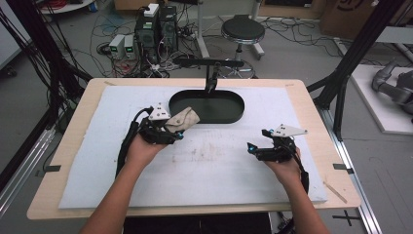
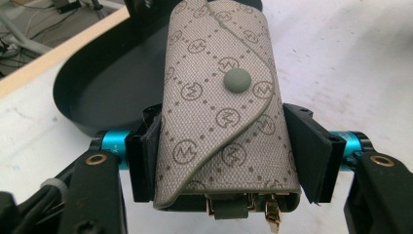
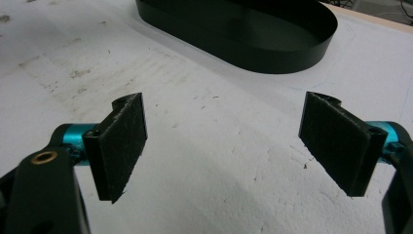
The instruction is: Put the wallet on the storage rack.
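Two black jaws of the left gripper clamp a small grey fabric pouch from either side, pressing on its lower half. In the left gripper view the pouch stands lengthwise up the middle of the frame, patterned with circled letter marks and dotted lines, its curved flap closed by a round grey snap button. Gold-coloured metal clips and a grey strap poke out of its open bottom end, at the lower centre of the frame. Behind it, in the upper left, lies a dark oval tray; the pouch's far end overlaps the tray's rim in the picture, though whether it touches is unclear.

In the high view the left gripper sits left of centre, held in the person's left hand, with the pouch jutting toward the lower left edge of the tray — which lies at the upper centre of a white foam mat covering the wooden table.

The right gripper is at the right of centre in that view, held in the right hand, well apart from the tray. In the right gripper view its jaws stand wide apart with nothing between them, one pad at the lower left and the other at the lower right — bare scuffed mat between, and the tray across the top.

Beyond the table, at the top of the high view, are a round stool and tangled cables on the floor.
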Available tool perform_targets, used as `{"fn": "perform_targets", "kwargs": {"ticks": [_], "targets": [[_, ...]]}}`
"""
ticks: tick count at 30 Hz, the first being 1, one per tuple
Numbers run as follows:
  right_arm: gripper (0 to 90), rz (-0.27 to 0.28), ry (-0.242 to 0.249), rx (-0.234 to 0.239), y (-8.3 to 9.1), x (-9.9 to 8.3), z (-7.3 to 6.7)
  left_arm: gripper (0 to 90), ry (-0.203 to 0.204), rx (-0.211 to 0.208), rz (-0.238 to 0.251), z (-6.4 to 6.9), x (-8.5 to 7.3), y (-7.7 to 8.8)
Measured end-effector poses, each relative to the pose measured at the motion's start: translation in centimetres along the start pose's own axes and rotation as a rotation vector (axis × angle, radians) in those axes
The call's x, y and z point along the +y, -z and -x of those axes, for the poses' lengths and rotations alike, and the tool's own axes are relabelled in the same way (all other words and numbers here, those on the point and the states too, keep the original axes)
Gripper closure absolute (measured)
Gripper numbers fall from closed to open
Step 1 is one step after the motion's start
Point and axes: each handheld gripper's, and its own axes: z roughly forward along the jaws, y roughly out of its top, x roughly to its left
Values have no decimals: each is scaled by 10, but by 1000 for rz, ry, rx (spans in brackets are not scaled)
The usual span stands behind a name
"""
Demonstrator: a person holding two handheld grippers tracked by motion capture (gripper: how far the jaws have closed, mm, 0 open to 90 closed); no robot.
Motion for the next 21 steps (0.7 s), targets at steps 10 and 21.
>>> {"fn": "perform_targets", "kwargs": {"ticks": [10,21], "targets": [[182,5,-8,9,-1,0,1,369,16,-23,-28,-27,22,-34],[182,3,-8,9,-1,0,1,368,26,-30,-107,-60,37,-79]]}}
